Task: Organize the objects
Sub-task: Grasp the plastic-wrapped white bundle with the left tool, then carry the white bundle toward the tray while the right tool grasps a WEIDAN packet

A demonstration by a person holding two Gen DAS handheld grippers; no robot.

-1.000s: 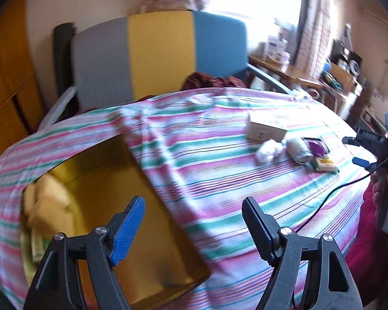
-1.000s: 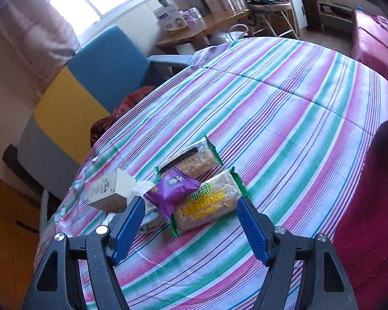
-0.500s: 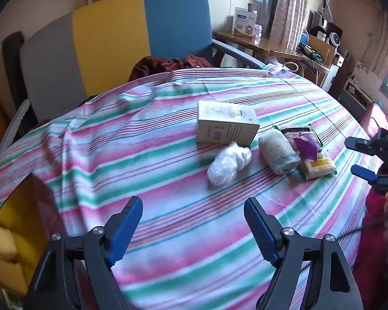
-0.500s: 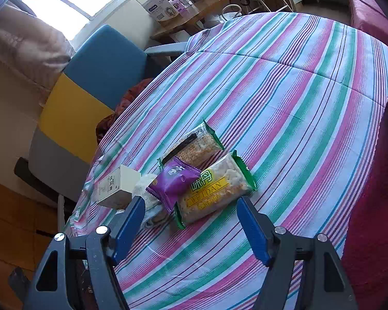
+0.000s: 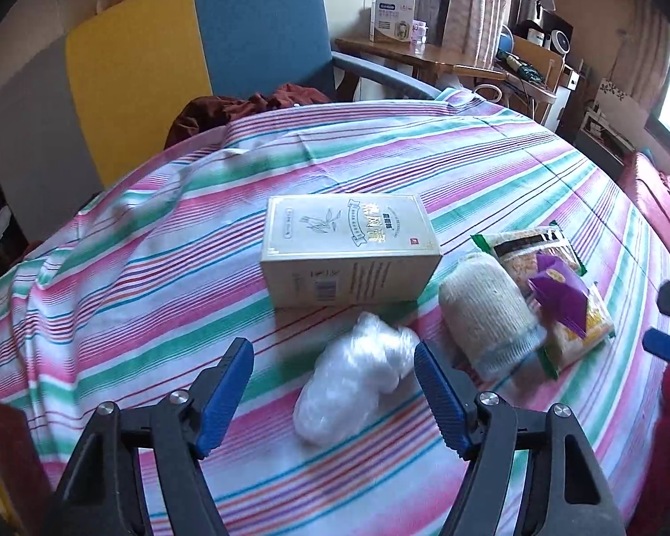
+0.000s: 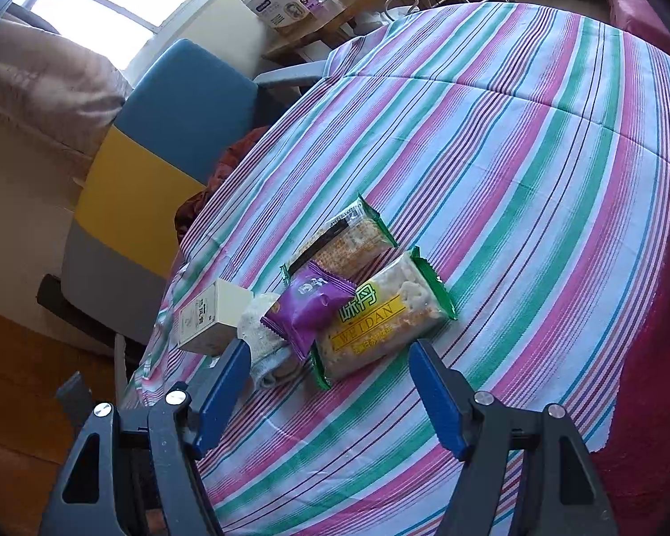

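- We see the clear plastic bundle (image 5: 357, 375) on the striped worktop (image 5: 491, 169), between the left gripper (image 5: 332, 395)'s parted fingers, which have just been narrowing without pressing it.
- Just behind it lies the cream box (image 5: 350, 254); its contents are hidden.
- Only the right view reads "WEIDAN" on the cracker packet (image 6: 384, 317), under a purple sachet (image 6: 310, 306).
- The right gripper (image 6: 328, 395) hangs open, possibly above that packet.
- The knit roll (image 5: 489, 315) touches the packets.

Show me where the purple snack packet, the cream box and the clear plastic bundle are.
purple snack packet (image 6: 310, 301), right wrist view, middle of its front
cream box (image 5: 350, 228), left wrist view, printed top face
clear plastic bundle (image 5: 357, 373), left wrist view, its middle
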